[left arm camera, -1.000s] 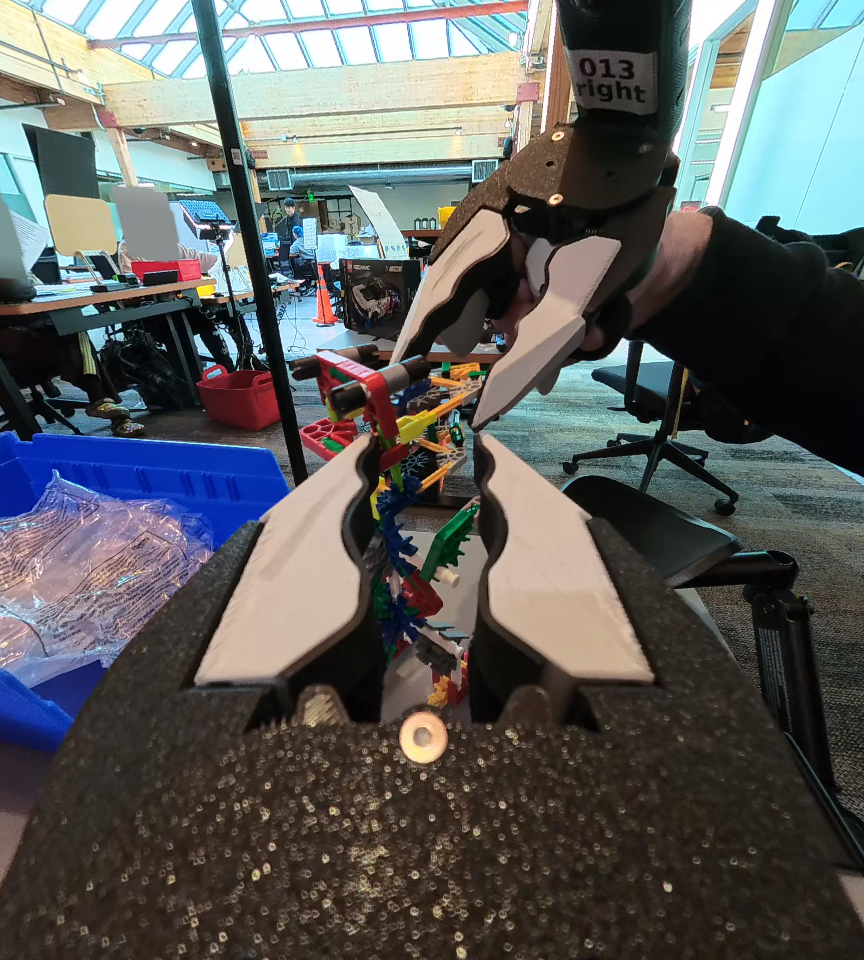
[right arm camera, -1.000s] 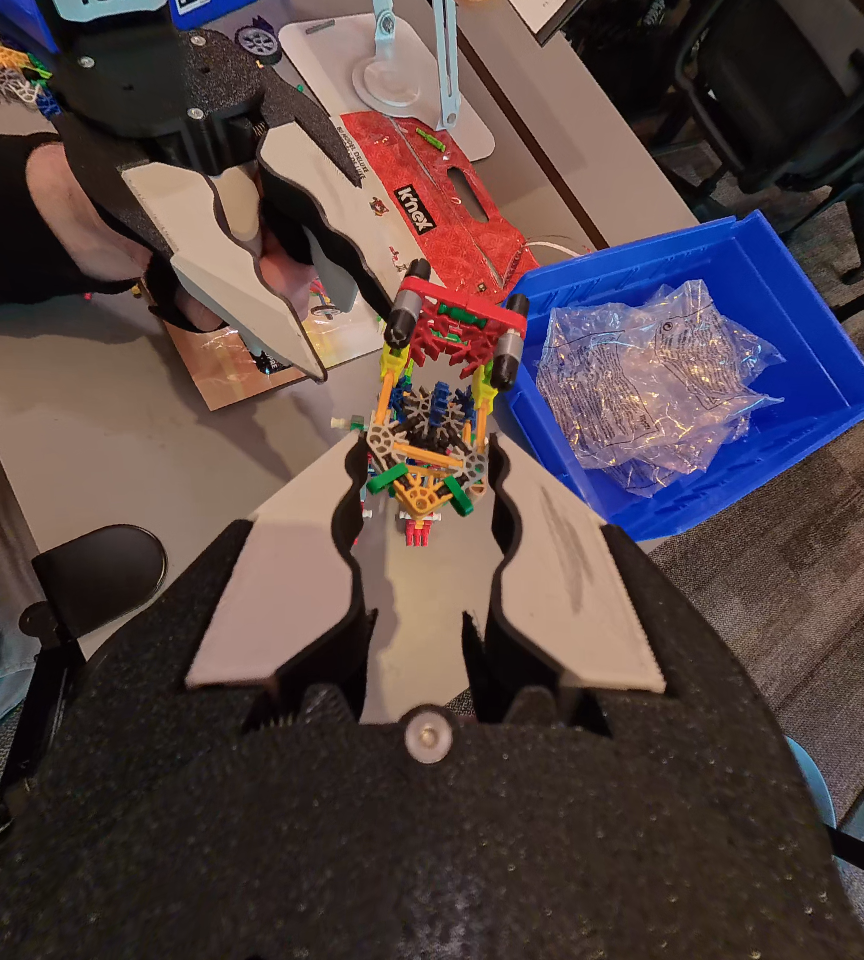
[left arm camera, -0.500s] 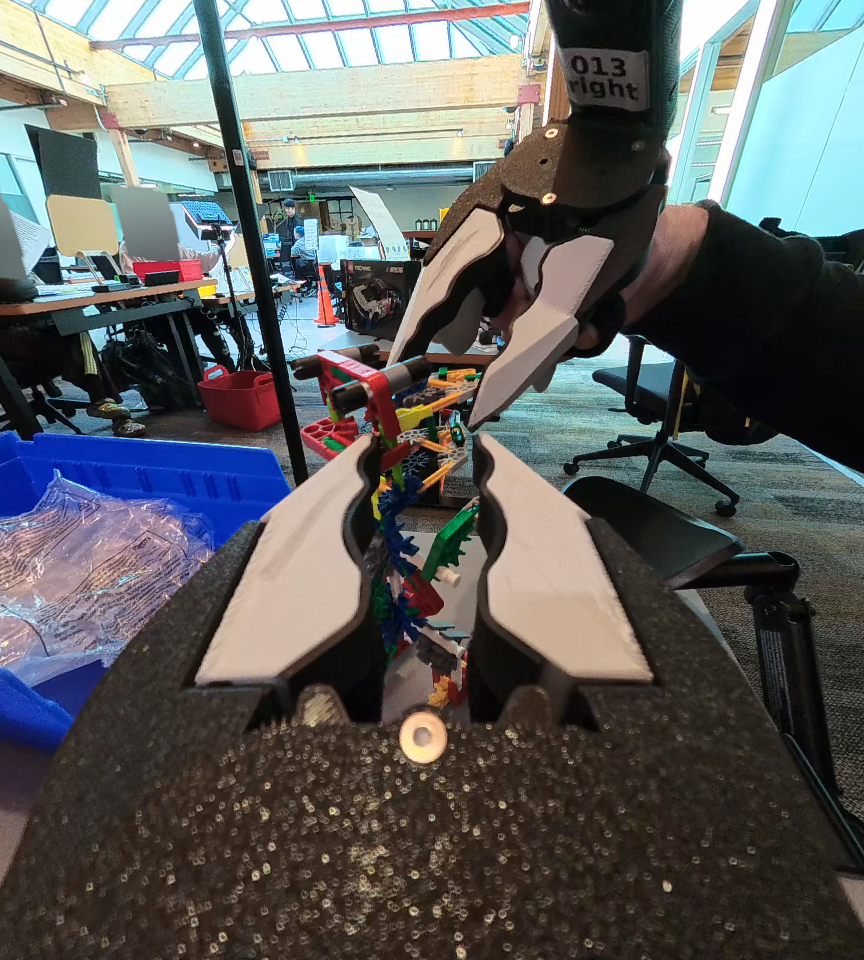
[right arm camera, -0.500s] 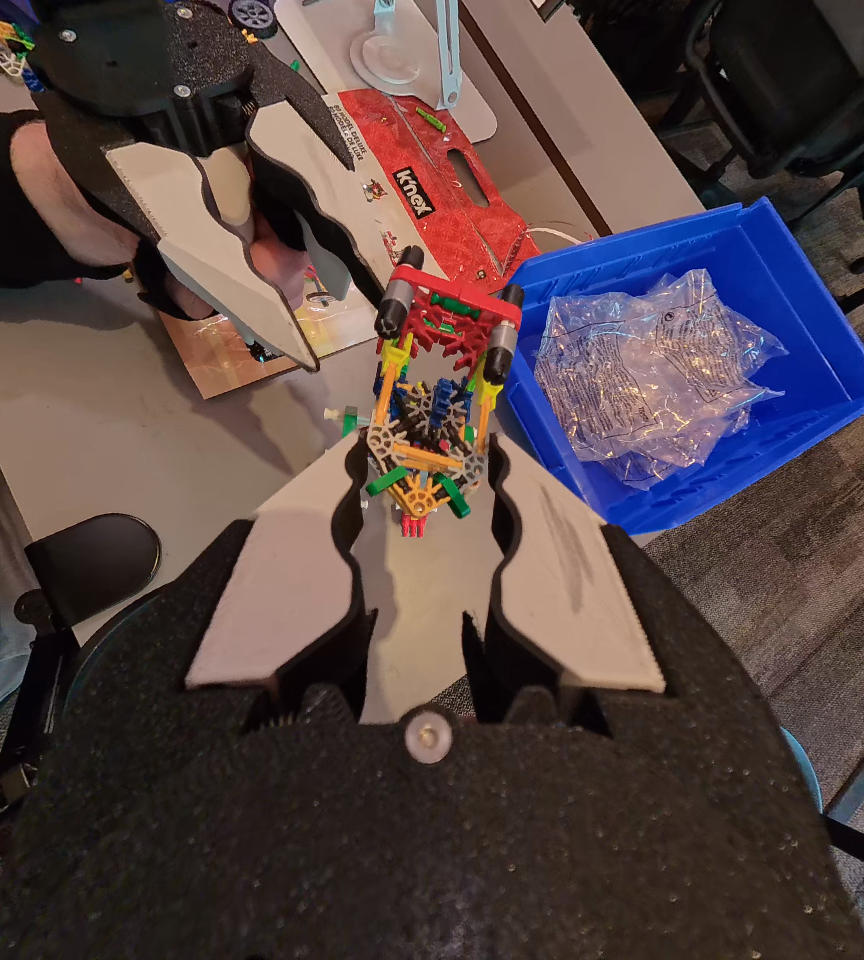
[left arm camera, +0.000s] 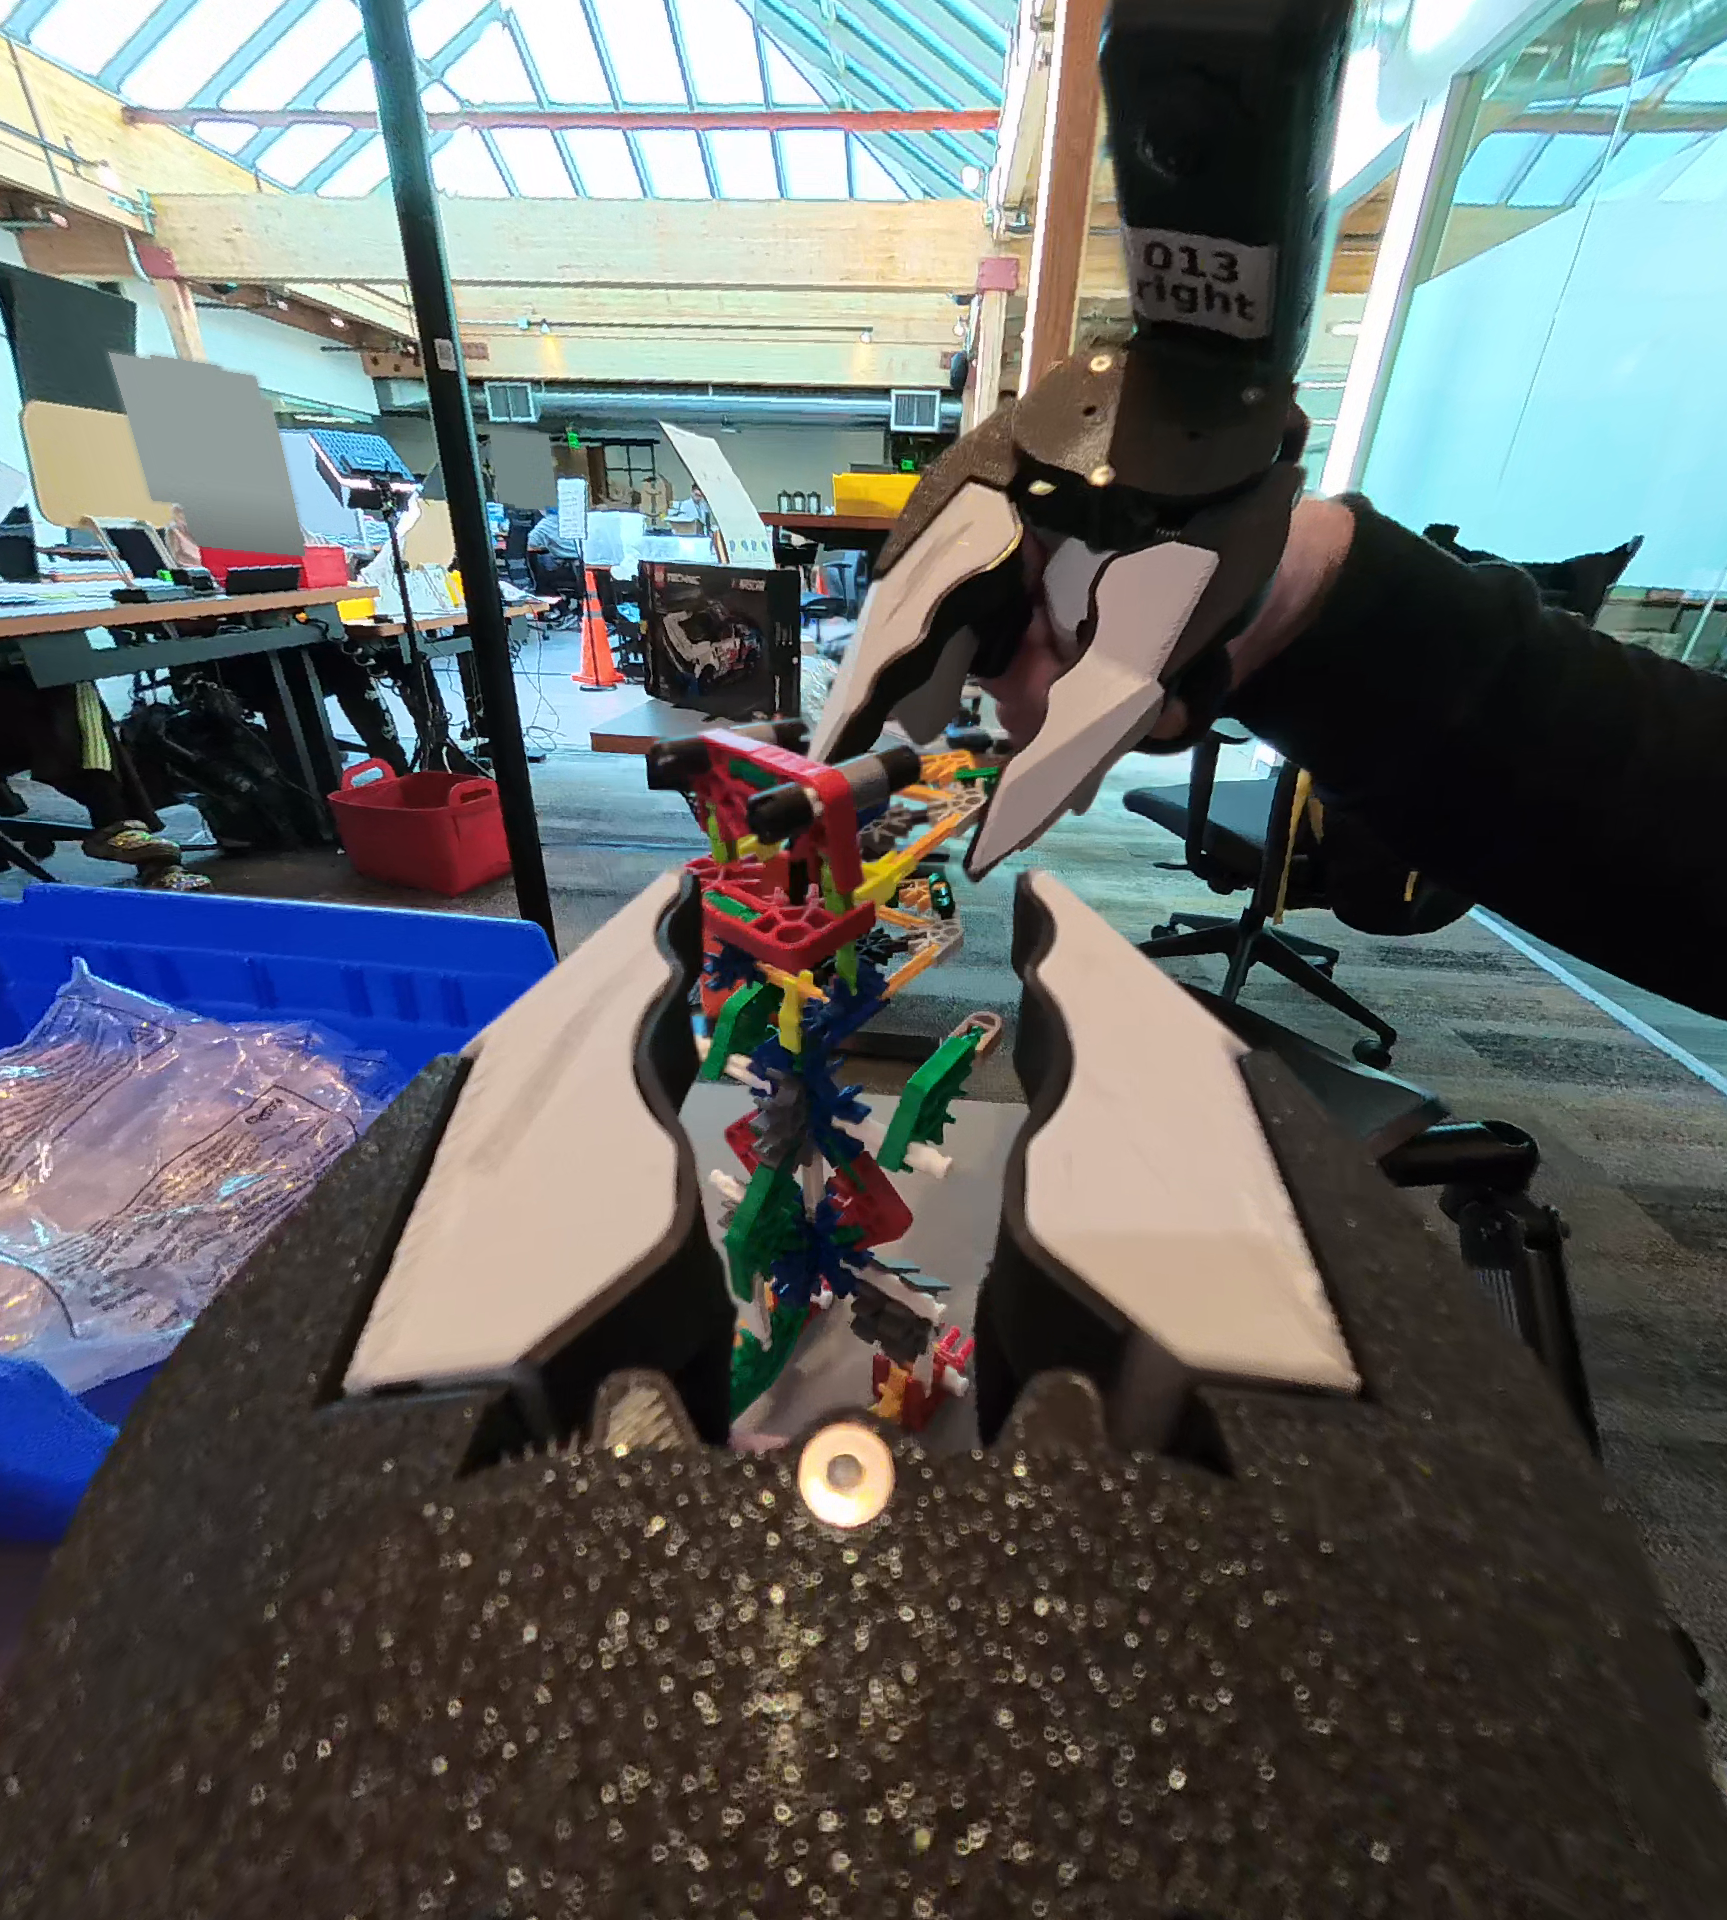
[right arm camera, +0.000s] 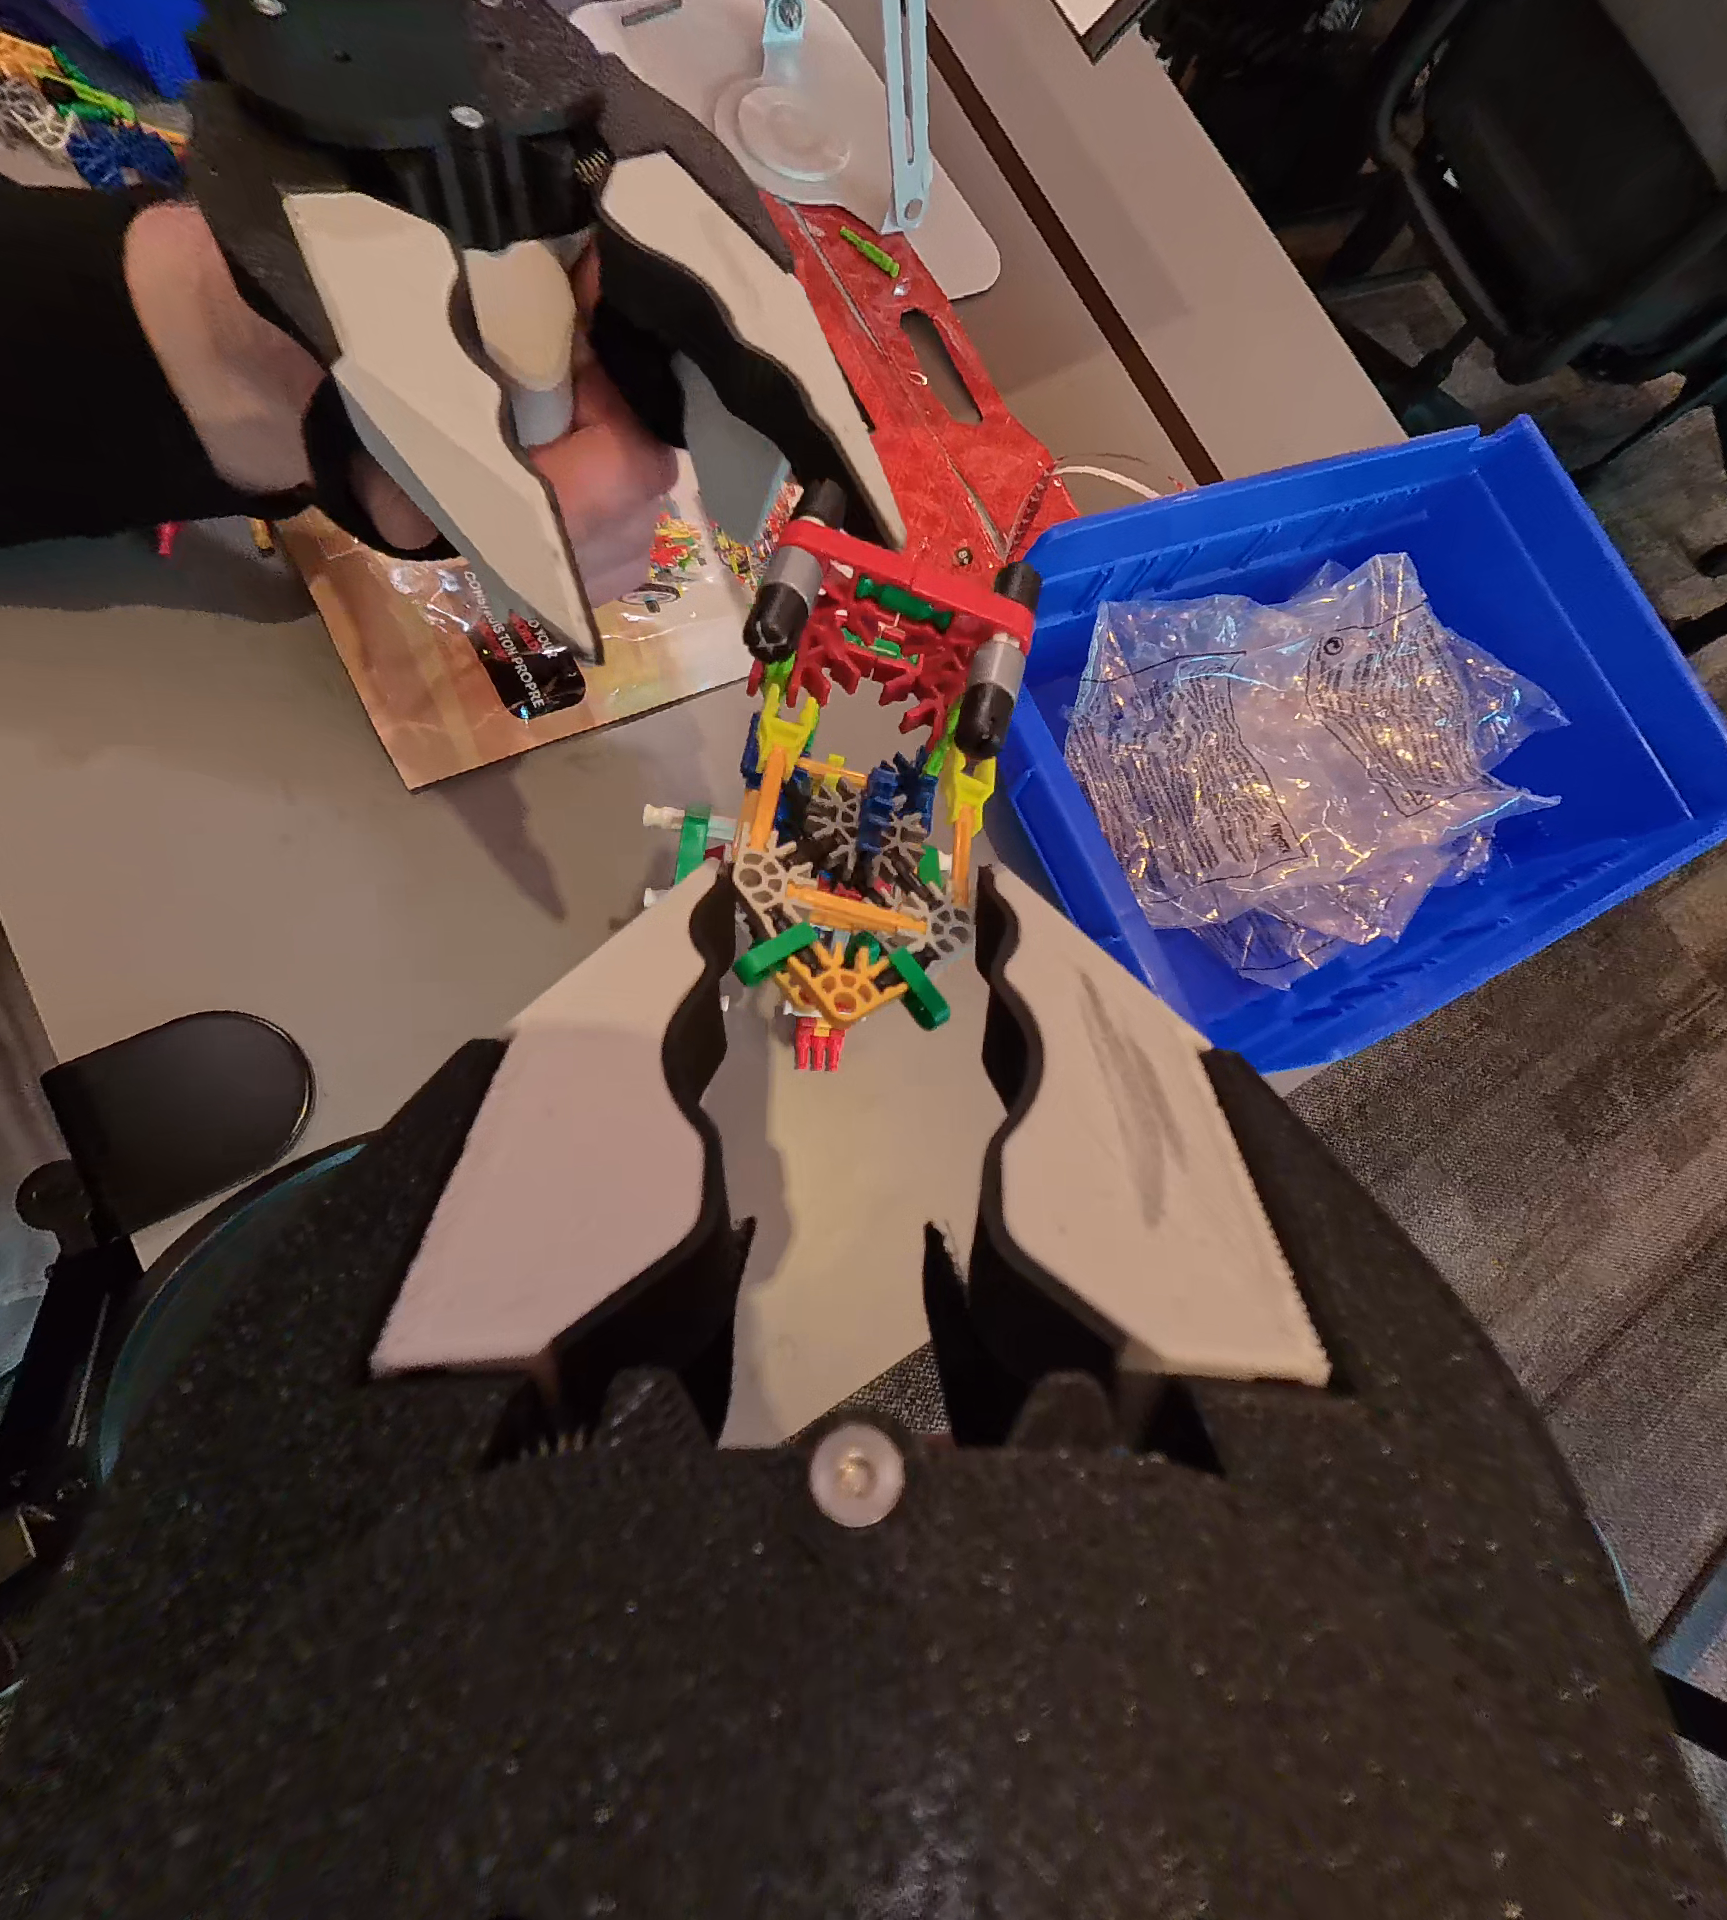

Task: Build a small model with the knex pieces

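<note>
A tall toy tower of snap-together rods and connectors in red, yellow, blue, green and grey stands upright on the grey worktop. A red frame with two black-and-grey rollers caps it. It rises between both sets of parted jaws, apparently touching neither.

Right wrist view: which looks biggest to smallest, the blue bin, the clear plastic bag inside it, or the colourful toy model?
1. blue bin
2. clear plastic bag
3. colourful toy model, though it looks close to the bag in size
</note>
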Motion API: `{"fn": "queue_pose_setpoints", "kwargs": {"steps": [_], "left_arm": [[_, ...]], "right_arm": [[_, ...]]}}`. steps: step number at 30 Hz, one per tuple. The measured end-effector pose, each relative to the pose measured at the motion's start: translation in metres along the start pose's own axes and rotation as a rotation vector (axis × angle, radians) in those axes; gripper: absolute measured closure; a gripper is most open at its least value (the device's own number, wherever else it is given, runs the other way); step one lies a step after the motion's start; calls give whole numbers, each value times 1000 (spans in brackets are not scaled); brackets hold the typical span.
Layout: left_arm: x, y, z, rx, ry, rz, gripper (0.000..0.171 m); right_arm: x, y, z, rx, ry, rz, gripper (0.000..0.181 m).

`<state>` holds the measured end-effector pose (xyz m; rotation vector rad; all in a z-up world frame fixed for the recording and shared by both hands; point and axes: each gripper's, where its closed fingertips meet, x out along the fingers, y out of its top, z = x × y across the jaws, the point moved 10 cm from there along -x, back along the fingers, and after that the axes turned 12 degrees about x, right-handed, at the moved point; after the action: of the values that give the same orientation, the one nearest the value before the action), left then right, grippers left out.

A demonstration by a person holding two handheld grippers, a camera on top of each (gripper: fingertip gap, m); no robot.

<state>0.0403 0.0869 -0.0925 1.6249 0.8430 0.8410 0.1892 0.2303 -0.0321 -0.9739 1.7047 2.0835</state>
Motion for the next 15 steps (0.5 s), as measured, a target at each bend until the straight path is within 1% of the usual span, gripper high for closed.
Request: {"fn": "queue_pose_setpoints", "kwargs": {"steps": [3, 6, 9, 12, 15], "left_arm": [[5, -3, -8, -14, -33, -25, 112], [6, -5, -16, 0, -74, -60, 112], [7, -1, -25, 23, -128, -102, 113], [10, 5, -34, 29, -154, -101, 113], [16, 3, -36, 49, -187, -136, 113]], "right_arm": [[-3, -2, 2, 1, -16, 25, 138], [-4, -3, 2, 2, 5, 64, 138], [-2, -5, 2, -3, 5, 65, 138], [0, -4, 3, -4, 11, 74, 138], [1, -4, 3, -12, 19, 73, 138]]}}
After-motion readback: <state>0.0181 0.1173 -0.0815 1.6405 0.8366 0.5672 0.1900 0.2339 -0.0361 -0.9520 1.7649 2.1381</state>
